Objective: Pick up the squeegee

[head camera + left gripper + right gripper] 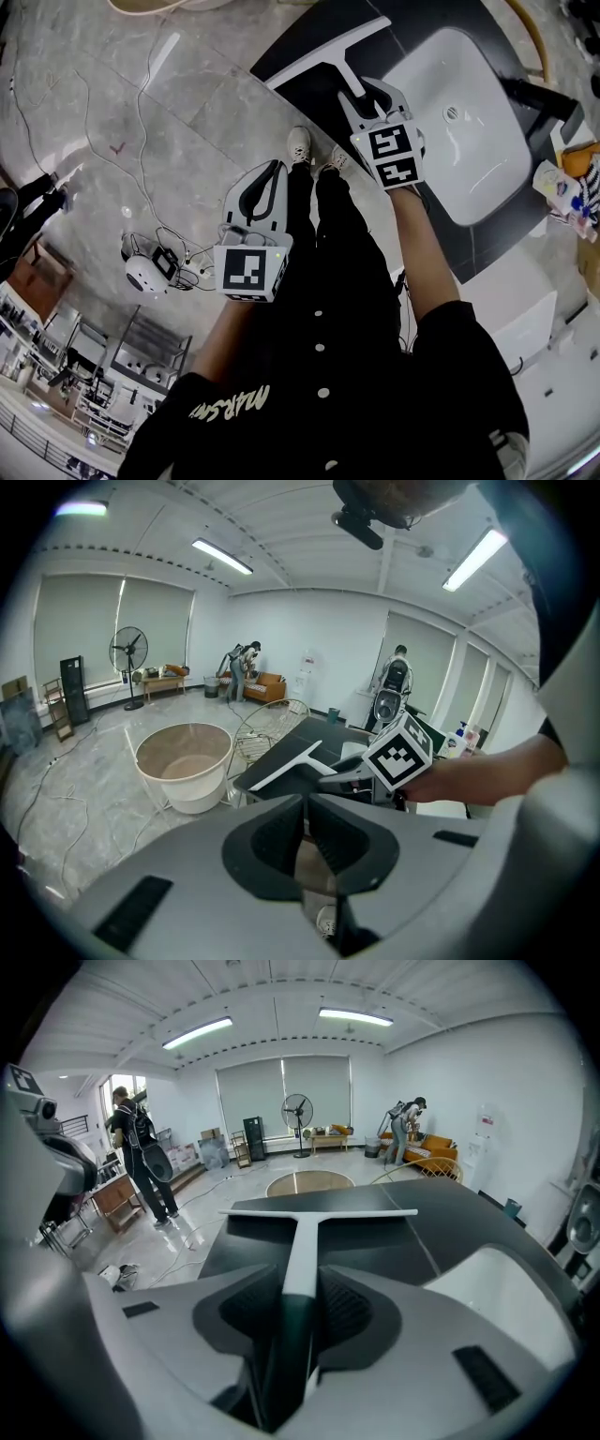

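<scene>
The right claw (298, 1283) is clamped round the handle of the white T-shaped squeegee (302, 1241), pads against its sides. The blade lies crosswise just ahead of the claw's tips on the black desk (375, 1232). A white oval basin (469, 122) sits to that claw's right. The left claw (306, 808), closed and empty, hangs off the desk, behind and left of the right claw.

The head view looks steeply down; the right gripper view lies close over the counter (394, 1232), the left farther. All share the squeegee (330, 54).
</scene>
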### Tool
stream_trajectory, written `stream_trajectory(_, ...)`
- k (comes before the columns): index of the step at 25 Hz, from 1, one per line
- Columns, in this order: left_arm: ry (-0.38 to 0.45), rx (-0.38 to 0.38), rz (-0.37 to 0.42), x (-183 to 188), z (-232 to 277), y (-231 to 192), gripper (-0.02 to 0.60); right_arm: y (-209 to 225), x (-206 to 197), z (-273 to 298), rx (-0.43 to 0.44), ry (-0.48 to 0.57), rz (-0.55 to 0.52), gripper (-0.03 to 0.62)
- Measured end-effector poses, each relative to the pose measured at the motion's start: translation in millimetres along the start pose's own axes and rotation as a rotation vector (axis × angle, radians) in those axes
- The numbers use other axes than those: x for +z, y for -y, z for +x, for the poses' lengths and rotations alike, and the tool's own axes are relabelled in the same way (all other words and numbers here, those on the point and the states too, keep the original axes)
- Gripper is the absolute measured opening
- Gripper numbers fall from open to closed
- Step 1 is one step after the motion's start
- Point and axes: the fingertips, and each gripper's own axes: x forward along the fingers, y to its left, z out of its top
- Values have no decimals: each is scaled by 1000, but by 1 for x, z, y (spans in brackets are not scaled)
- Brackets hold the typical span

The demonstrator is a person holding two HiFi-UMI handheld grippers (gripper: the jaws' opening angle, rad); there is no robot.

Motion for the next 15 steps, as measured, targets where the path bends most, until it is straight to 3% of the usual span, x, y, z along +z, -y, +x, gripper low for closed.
stream_trajectory(4, -1, -2, -1, 1, 0, 1, 22, 5, 1, 1, -20, -5, 9, 86)
stream_trajectory(15, 57, -13, 49, 27, -9, 7, 21, 2, 11, -23, -10, -4, -108, 81)
